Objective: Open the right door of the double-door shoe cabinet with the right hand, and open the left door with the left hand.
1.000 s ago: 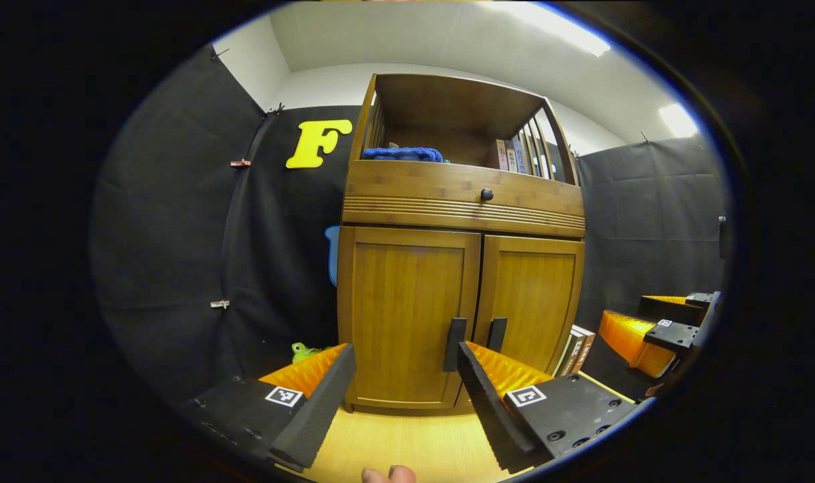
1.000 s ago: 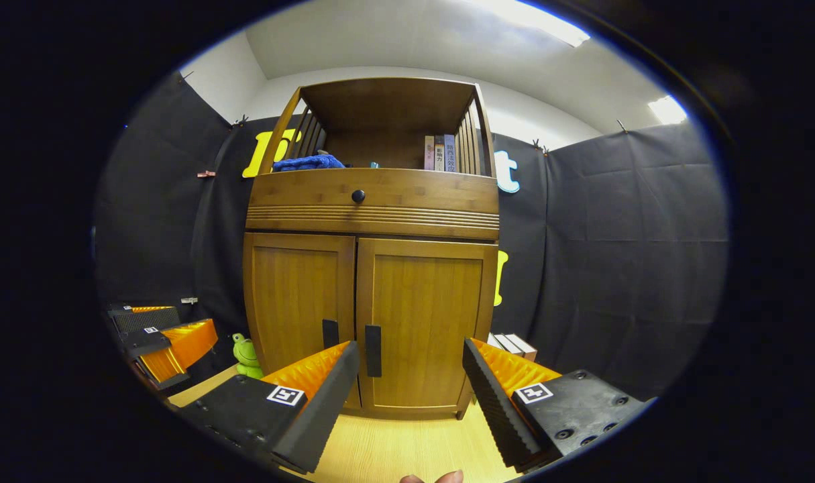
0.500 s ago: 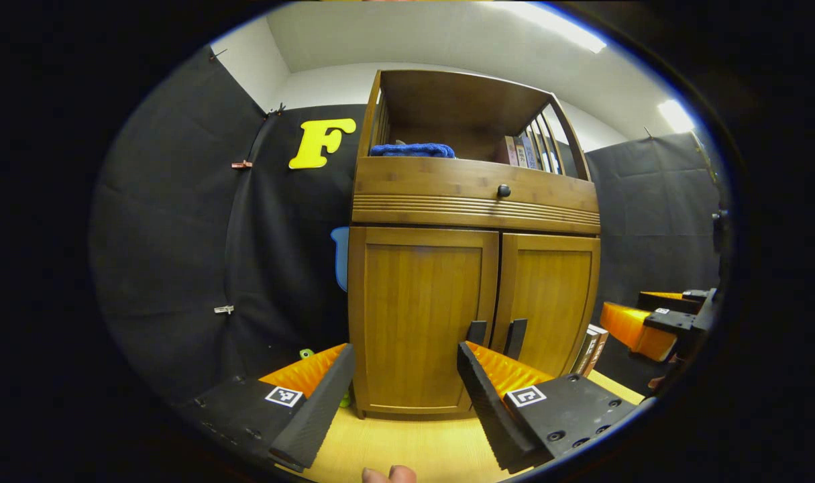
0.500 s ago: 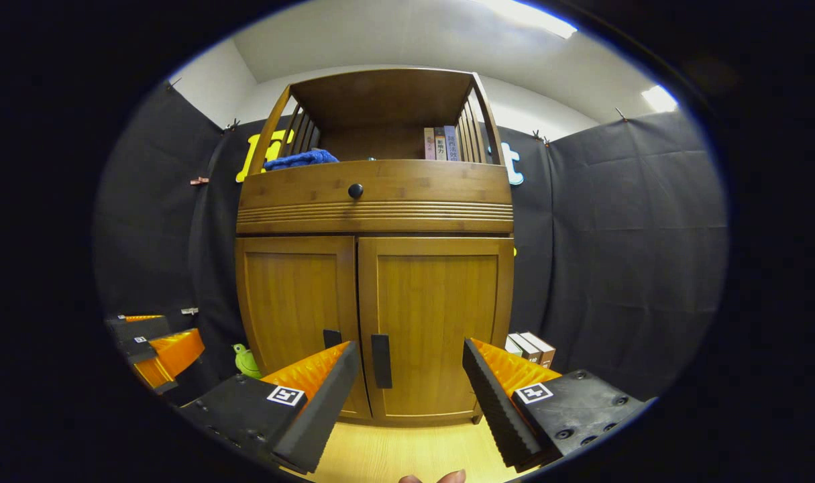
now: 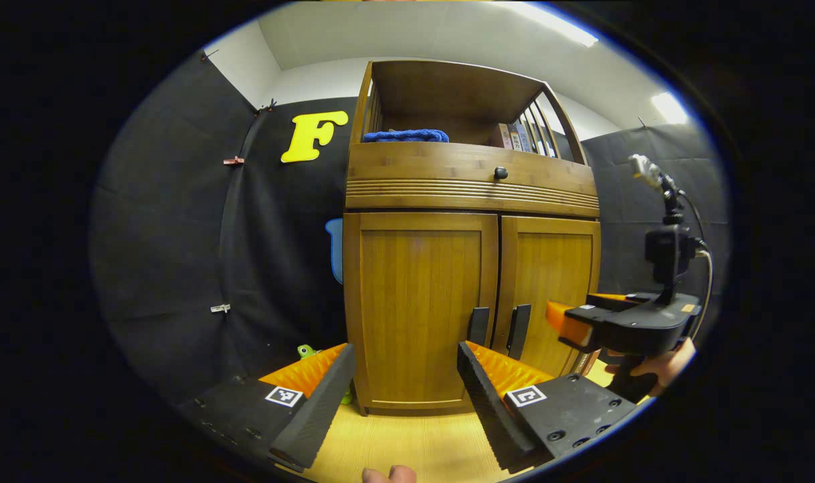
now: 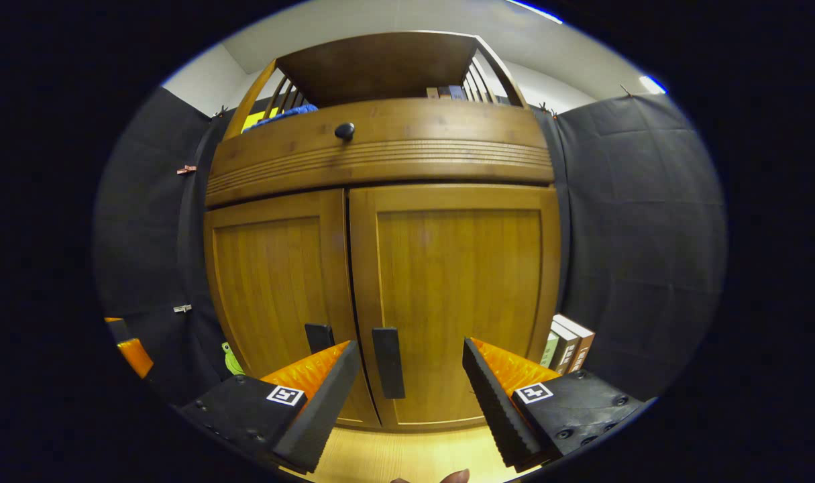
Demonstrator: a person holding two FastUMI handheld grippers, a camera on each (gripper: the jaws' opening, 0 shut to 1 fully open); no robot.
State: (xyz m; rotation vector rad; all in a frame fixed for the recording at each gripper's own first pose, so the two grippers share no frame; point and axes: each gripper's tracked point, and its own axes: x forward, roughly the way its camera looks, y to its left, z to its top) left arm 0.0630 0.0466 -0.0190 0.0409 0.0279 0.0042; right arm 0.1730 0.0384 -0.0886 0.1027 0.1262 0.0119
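The shoe cabinet [image 6: 380, 268] stands in front of the black cloth wall with both doors shut, and the flat dark handle of the right door [image 6: 388, 362] sits low down near the middle gap, between the wide-open fingers of the right gripper [image 6: 410, 396], likely lined up to grab it. The left gripper [image 5: 404, 396] waits open farther back, in front of the left door [image 5: 420, 308]. The cabinet is smooth brown wood with straight grain, flat square doors and a round knob [image 6: 344, 130] up top.

A blue towel [image 5: 404, 135] lay on the open upper shelf beside upright books [image 5: 518, 136]. A green frog toy [image 6: 231, 361] sat on the floor, left; more books [image 6: 567, 342] stood right.
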